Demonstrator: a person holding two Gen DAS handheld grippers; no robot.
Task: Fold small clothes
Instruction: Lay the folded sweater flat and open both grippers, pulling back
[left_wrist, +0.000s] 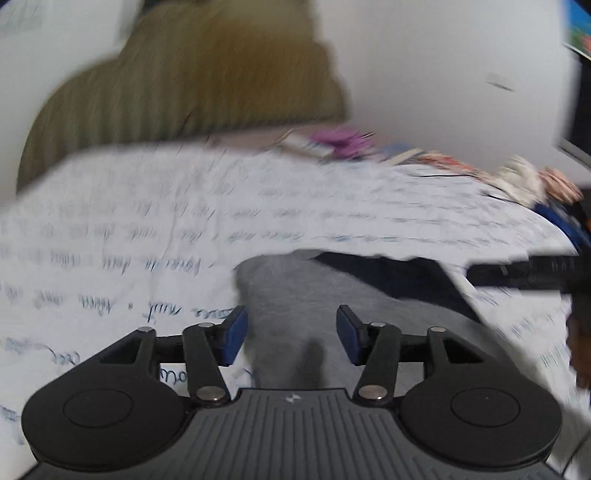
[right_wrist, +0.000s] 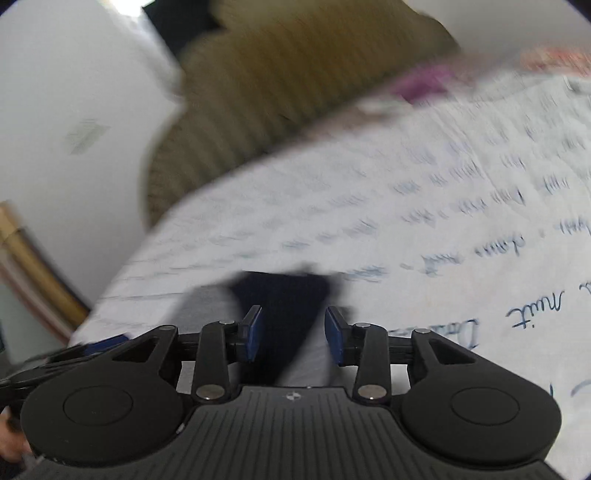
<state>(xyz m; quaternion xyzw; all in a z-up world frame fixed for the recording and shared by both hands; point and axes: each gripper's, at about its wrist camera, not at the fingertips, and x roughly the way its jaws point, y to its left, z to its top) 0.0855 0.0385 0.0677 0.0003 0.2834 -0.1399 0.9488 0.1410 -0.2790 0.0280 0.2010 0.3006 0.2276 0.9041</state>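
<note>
A small grey garment (left_wrist: 291, 306) with a dark navy part (left_wrist: 391, 273) lies on a white bedsheet printed with handwriting (left_wrist: 147, 229). My left gripper (left_wrist: 291, 334) is open, its blue pads either side of the grey cloth, just above it. In the right wrist view the navy part (right_wrist: 291, 306) and a grey part (right_wrist: 207, 306) lie between and ahead of my right gripper (right_wrist: 293, 332), which is open too. Both views are motion-blurred, so touch cannot be told. The other gripper's black body (left_wrist: 535, 273) shows at the right of the left wrist view.
An olive ribbed cushion (left_wrist: 192, 81) leans on the white wall behind the bed. Books and a purple item (left_wrist: 340, 142) lie along the far edge. A pale cloth and pink thing (left_wrist: 535, 181) sit at the far right. A wooden frame (right_wrist: 33, 273) stands left of the bed.
</note>
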